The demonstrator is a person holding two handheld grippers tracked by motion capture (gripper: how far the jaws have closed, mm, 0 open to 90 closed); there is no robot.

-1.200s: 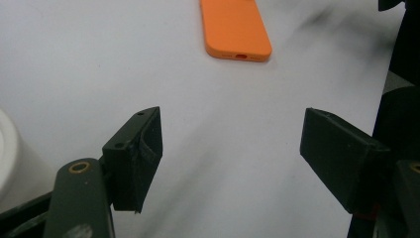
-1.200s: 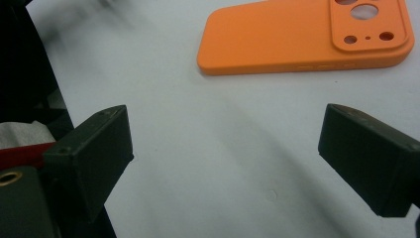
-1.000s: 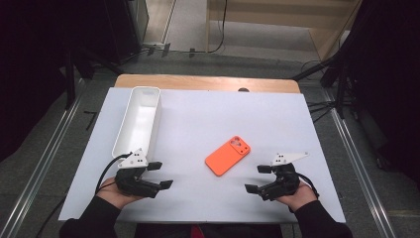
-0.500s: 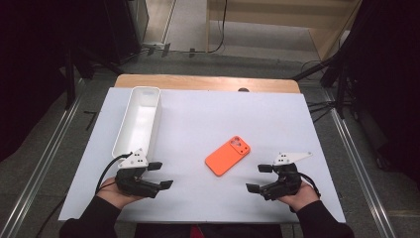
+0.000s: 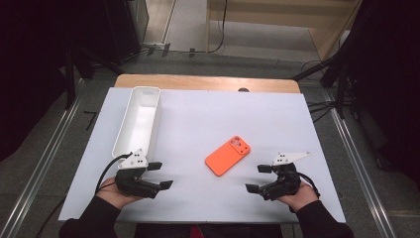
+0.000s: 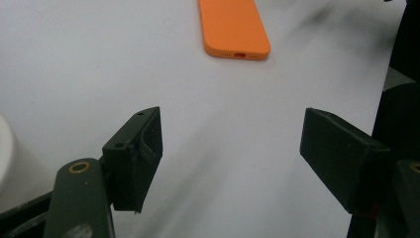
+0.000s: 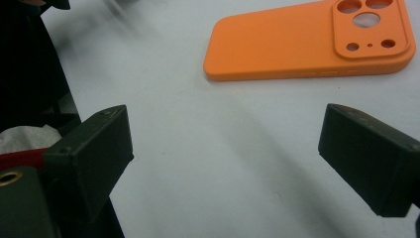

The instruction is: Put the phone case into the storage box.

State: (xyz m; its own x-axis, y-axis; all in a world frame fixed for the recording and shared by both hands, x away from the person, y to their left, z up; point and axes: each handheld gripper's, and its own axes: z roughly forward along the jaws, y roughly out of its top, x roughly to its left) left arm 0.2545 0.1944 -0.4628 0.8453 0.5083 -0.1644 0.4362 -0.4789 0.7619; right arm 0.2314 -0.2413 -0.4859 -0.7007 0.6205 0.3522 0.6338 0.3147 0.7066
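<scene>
Room is lying open on every side of the orange phone case (image 5: pixel 228 155): the white surface (image 5: pixel 208 114) around it is showing bare toward its far edge, where a wooden strip (image 5: pixel 208 82) is running along the back. A long white tray (image 5: pixel 141 116) is sitting along the left edge, well apart from the case, its length running from near to far.

The case is lying flat with its back up, right of the middle and nearer the person's side. Its long axis is running on a diagonal in the high view, with the camera-cutout end pointing far and right and the plain end pointing near and left.

The left gripper (image 5: pixel 161 175) is resting low at the near-left, close to the tray's near end, its fingers (image 6: pixel 136 158) standing wide apart with nothing between them. In the left gripper view the case (image 6: pixel 233 27) is lying well ahead. The right gripper (image 5: pixel 256 178) is resting at the near-right, near the case. Its fingers (image 7: pixel 94 153) are also spread wide and holding nothing, with the case (image 7: pixel 307 42) lying just beyond them, untouched.
</scene>
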